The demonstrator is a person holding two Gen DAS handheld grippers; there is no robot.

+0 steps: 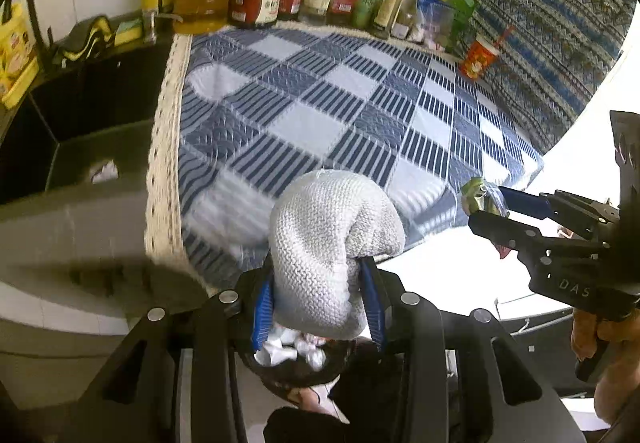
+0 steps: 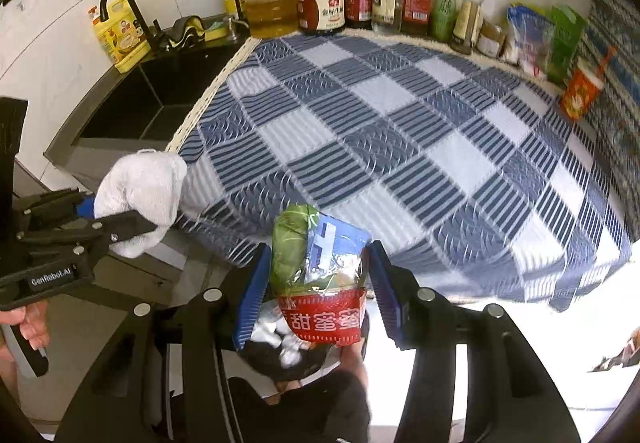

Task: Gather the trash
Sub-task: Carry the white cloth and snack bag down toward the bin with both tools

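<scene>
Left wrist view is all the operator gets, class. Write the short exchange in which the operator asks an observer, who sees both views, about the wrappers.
Operator: My hand-held gripper holds a white cloth. What exactly is the right one carrying?
Observer: The right hand-held gripper is shut on a bundle of wrappers: green, blue and a red one with white characters.
Operator: Is it over the checked cloth?
Observer: No, the bundle hangs just off the front edge of the checked tablecloth.
Operator: Anything below it?
Observer: Yes, a dark bin holding white crumpled trash shows right under the bundle.
</scene>
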